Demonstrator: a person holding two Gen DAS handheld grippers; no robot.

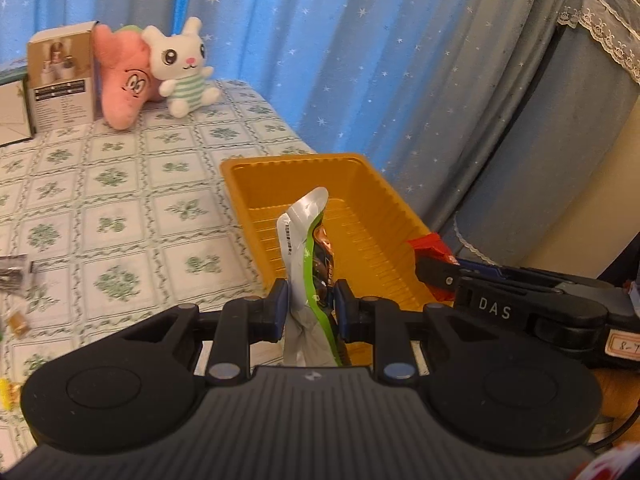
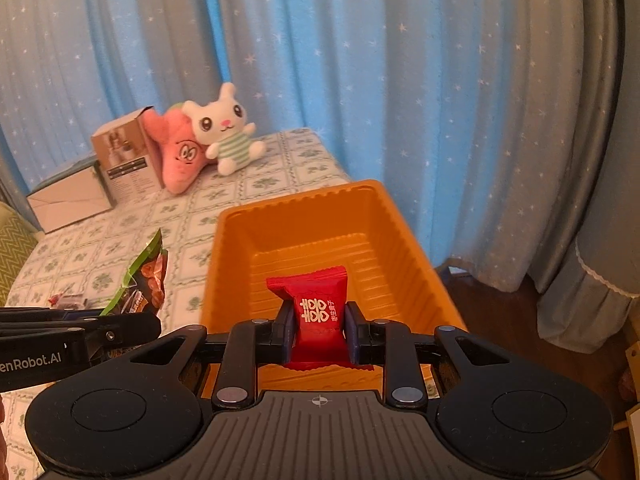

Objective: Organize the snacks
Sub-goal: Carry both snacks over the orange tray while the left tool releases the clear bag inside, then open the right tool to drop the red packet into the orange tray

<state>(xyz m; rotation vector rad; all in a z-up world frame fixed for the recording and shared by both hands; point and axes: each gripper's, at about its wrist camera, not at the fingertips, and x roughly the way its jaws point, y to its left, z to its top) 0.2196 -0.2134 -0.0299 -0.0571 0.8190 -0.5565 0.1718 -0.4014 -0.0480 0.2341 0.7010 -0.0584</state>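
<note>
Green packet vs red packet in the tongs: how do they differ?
The green packet is tall, crumpled, silver-backed, sticking far past the left tongs; the red packet is small, squarish, plump, with white print, barely past the right tongs. Both are clamped upright over the empty orange tray.

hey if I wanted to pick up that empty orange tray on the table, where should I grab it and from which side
Probably the long rim of the orange tray, on the wall toward the curtain: a thin raised lip that tool fingers could straddle from above, one inside, one outside. The ribbed walls flare outward, so a grip across the whole tray looks too wide. Both tools are full now: the left tool holds a green snack packet, the right tool a red candy packet.
</note>
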